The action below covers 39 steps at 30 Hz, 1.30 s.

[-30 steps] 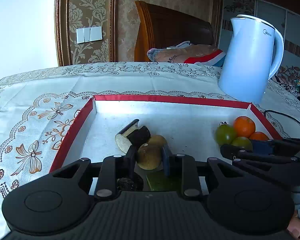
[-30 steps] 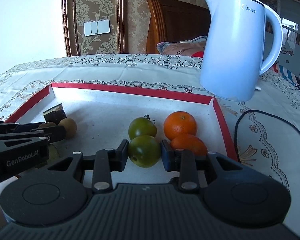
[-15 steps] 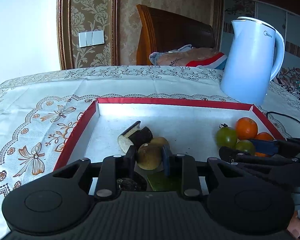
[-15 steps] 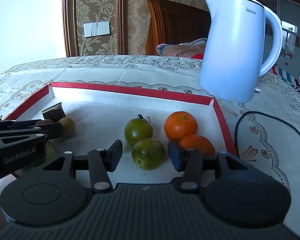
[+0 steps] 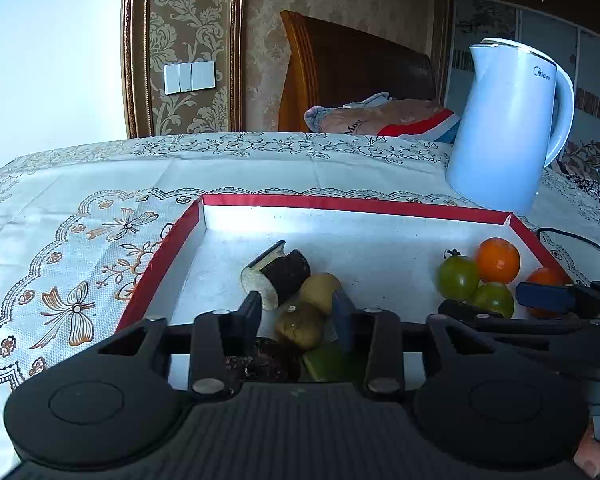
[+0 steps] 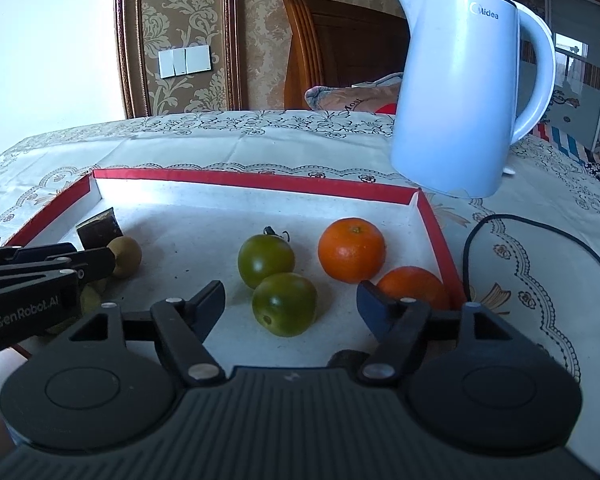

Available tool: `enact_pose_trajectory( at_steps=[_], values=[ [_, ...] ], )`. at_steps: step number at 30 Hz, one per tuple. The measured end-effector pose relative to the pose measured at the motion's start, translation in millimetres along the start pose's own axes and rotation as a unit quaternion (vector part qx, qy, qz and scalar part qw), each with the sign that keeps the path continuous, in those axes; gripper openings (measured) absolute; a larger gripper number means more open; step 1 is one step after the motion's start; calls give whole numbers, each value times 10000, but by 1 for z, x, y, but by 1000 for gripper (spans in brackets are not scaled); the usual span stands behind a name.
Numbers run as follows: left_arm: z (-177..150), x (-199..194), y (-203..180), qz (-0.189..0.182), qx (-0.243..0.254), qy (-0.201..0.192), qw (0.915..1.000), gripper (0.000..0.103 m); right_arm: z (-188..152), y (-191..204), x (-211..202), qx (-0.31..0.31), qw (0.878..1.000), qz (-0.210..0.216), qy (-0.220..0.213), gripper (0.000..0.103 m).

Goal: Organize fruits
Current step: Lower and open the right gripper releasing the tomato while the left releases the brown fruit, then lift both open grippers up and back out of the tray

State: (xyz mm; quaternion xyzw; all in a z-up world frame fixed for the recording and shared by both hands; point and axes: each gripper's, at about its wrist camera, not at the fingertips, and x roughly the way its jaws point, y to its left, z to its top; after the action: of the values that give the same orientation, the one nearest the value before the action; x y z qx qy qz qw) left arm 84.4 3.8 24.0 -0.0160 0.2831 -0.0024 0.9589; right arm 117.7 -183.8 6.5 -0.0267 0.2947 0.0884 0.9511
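Green tomato (image 6: 284, 303) sits in the red-rimmed tray (image 6: 256, 181), between the opening jaws of the right claw (image 6: 290, 301), untouched. Left claw (image 5: 297, 314) is also opening around a brown fruit (image 5: 300, 323). Release step; next, both withdraw clear.

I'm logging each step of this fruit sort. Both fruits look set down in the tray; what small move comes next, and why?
Probably draw both back. The right hand-held gripper is opening, its fingers clear of the green tomato resting beside the other tomato. The left hand-held gripper is opening around the brown fruit, which lies in the tray.
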Motion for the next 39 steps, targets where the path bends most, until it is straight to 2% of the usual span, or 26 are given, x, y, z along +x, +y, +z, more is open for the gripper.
enact_pose_trajectory(
  at_steps=[6, 20, 23, 30, 39],
  values=[
    [-3, -5, -1, -6, 40, -15, 10000, 50, -3, -1, -7, 75, 9999, 129, -42, 80],
    [-7, -14, 0, -31, 69, -100, 9999, 50, -10, -2, -25, 74, 9994, 256, -241, 85],
    [-8, -17, 1, -34, 58, -126, 9999, 50, -12, -1, -32, 49, 9991, 271, -330, 89],
    [-15, -31, 7, -146, -150, -145, 9997, 50, -19, -7, -49, 184, 9982, 318, -466, 97],
    [-32, -56, 7, -168, -51, -170, 9997, 50, -34, -10, -75, 219, 9974, 273, -635, 103]
  ],
)
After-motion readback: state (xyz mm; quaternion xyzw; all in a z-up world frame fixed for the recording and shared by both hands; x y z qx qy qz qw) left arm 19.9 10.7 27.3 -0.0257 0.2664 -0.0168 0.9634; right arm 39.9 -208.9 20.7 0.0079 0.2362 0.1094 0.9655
